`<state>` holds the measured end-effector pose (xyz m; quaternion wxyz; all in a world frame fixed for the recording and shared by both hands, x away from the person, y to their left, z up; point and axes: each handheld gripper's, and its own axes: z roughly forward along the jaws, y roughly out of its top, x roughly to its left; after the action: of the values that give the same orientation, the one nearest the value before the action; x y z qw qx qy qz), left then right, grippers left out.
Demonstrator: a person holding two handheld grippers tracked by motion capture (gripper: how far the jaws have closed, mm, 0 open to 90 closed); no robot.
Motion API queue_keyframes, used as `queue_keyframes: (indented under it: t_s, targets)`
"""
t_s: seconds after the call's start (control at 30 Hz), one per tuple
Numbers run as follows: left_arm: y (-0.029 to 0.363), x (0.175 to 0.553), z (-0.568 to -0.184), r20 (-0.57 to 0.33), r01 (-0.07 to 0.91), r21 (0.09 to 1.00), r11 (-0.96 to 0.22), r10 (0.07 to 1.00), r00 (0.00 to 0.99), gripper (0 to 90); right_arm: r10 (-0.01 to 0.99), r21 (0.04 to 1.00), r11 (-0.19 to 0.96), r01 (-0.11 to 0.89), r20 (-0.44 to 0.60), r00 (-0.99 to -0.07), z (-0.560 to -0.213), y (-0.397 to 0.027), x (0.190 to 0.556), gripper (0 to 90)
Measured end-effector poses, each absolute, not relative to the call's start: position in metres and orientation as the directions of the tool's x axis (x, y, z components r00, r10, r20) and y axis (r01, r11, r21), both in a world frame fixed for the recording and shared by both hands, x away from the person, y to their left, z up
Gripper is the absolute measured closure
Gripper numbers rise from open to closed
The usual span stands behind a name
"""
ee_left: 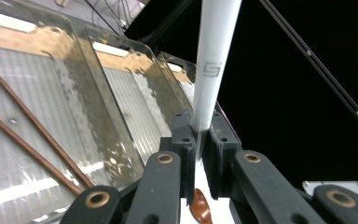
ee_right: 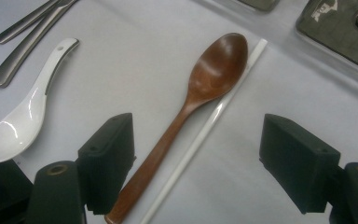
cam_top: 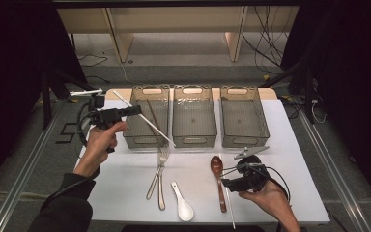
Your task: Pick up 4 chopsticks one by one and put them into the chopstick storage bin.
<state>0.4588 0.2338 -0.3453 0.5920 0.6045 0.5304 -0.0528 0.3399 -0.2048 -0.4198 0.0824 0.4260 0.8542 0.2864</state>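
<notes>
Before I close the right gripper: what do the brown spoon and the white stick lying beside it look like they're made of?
Brown spoon: looks like wood, reddish-brown with a soft satin sheen and faint grain, probably lacquered. White chopstick touching its handle: glossy, uniformly white and smooth, so plastic, melamine or ceramic; the look leaves that open. Right gripper hangs open above both.

three clear bins [cam_top: 194, 118] stand side by side across the upper middle of the frame, walling off the back of the white table [cam_top: 290, 159]. the left bin is crossed by a white chopstick [cam_top: 147, 120] held slanting over it. below them, two forks [cam_top: 158, 176], a white spoon [cam_top: 182, 202], a wooden spoon [cam_top: 219, 179] and a second white chopstick [cam_top: 228, 198] crowd the lower centre. bare table lies open at the right and at the lower left.
</notes>
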Motion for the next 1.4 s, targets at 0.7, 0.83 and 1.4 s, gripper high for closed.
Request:
queue_keyframes:
  t_s: [0.7, 0.83, 1.4]
  targets:
    - [0.251, 0.5, -0.338, -0.639, 0.699, 0.661, 0.274, 0.694, 0.332, 83.3, 0.774, 0.563, 0.468, 0.681, 0.11, -0.623, -0.423, -0.209, 0.337, 25.6]
    - [0.249, 0.508, -0.344, -0.637, 0.708, 0.65, 0.276, 0.706, 0.309, 83.3, 0.772, 0.564, 0.471, 0.678, 0.108, -0.627, -0.423, -0.209, 0.337, 25.7]
    - [0.226, 0.525, -0.357, -0.572, 0.74, 0.643, 0.2, 0.768, 0.29, 83.0, 0.771, 0.579, 0.464, 0.671, 0.109, -0.628, -0.421, -0.21, 0.336, 25.3]
